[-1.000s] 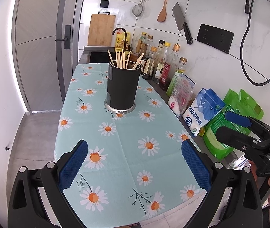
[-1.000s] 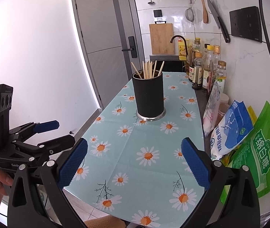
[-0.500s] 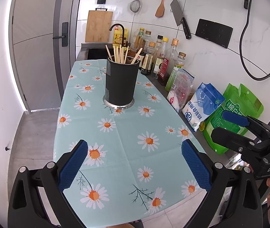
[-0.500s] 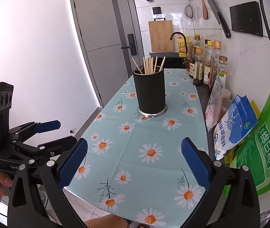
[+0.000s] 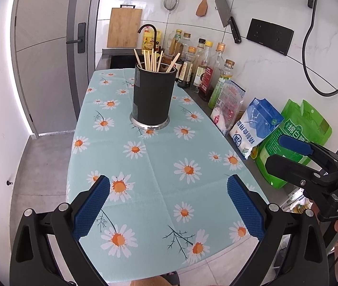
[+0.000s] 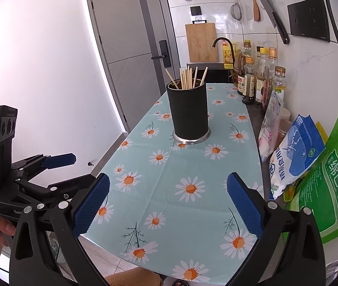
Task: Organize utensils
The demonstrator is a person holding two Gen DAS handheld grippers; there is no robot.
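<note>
Hovering over the bench's [image 5: 145,166] near edge, the left gripper [image 5: 168,206] spreads its fingers wide around nothing. Farther back along the bench's middle stands the black holder [image 5: 153,95], upright, with wooden chopsticks [image 5: 153,60] inside. Toward the right edge, the right gripper [image 6: 168,206] gapes equally empty.

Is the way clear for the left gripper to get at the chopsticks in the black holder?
Probably yes. The left gripper is open, and only bare tablecloth lies between it and the holder; the chopsticks stick up above the rim.
</note>
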